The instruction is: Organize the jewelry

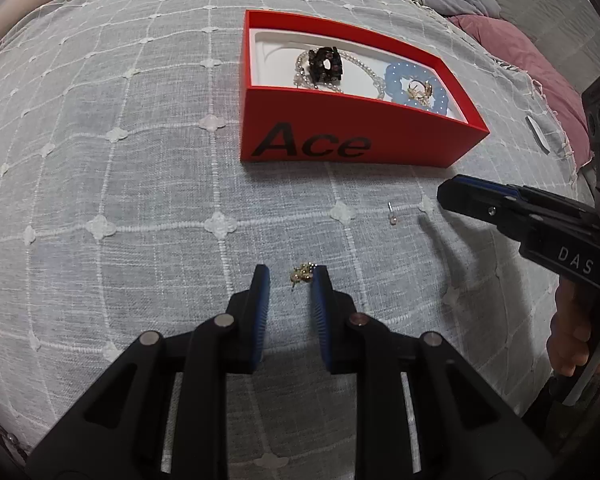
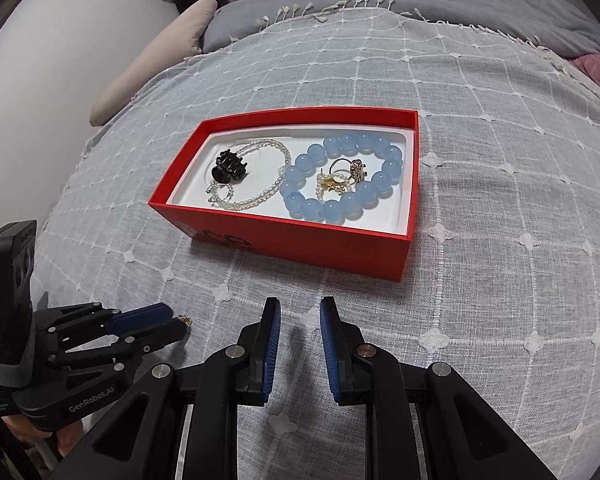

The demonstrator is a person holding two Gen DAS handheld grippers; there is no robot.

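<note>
- Left gripper [image 1: 290,278] hangs part-open, a small gold earring [image 1: 301,273] between its tips, ungrasped.
- Right gripper [image 2: 299,310] part-open, holding nothing, near the red box [image 2: 300,246].

Left wrist view: low and close over the bedspread [image 1: 140,160], facing the red box's [image 1: 340,128] printed side. Right wrist view: higher, looking down into the box [image 2: 300,248]. Both share box and bedspread [image 2: 500,240].

1. A bed [image 2: 480,208] filled the scene, draped in a grey throw [image 1: 120,160] with a white grid and tasselled fringe.
2. A beige pillow [image 2: 160,56] lay against a white wall [image 2: 80,20].
3. A pink cover [image 1: 520,64] showed past the fringe.
</note>
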